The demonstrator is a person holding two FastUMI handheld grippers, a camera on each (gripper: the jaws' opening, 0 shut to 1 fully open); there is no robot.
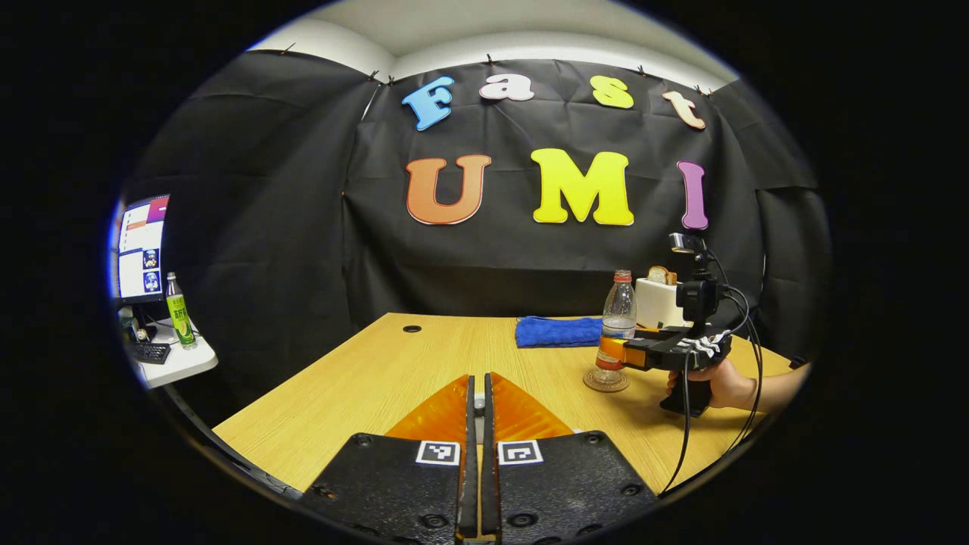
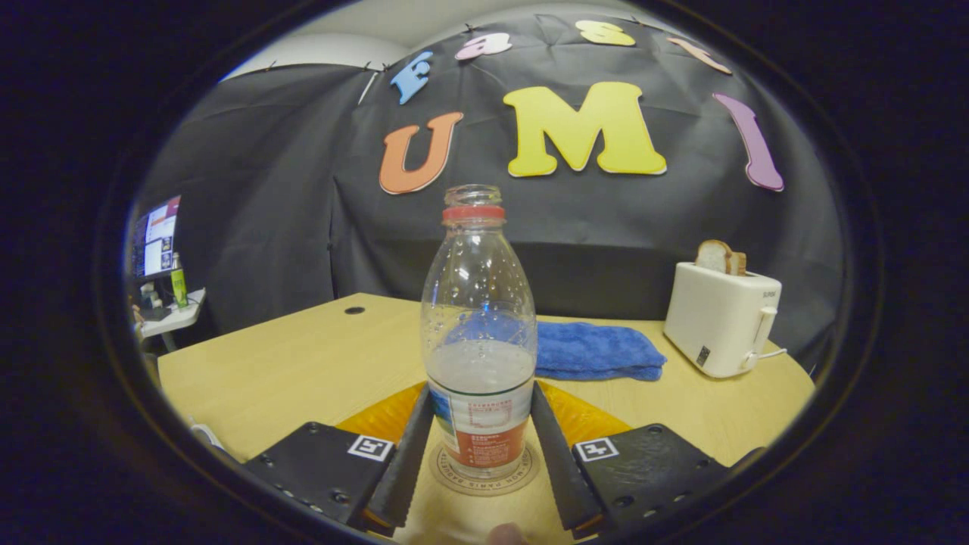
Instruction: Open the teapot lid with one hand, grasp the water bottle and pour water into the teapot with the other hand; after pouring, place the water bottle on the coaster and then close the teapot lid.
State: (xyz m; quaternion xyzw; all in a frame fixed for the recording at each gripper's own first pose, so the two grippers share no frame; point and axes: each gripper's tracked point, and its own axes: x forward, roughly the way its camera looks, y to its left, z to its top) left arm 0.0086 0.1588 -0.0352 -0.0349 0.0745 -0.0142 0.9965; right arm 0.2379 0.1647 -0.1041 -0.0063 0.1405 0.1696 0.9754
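In the left gripper view, the left tongs [image 1: 475,412] are closed, the two fingers nearly touching with nothing between them, above the near part of the wooden desk [image 1: 378,371]. Toward the desk's right side the water bottle [image 1: 616,322] stands upright on a round coaster [image 1: 606,381]. The right tongs [image 1: 615,352], held by a hand [image 1: 719,382], reach the bottle's lower part from the right. A folded blue cloth [image 1: 556,331] lies near the far edge, with a white toaster [image 1: 658,301] beyond the bottle.

In the right gripper view, the bottle [image 2: 478,341], uncapped and partly filled, stands on the coaster [image 2: 484,473] between the right tongs [image 2: 481,446]. Both fingers lie against its labelled lower part; whether they press it I cannot tell. The cloth [image 2: 598,350] lies behind, the toaster [image 2: 719,318] at the far right corner.
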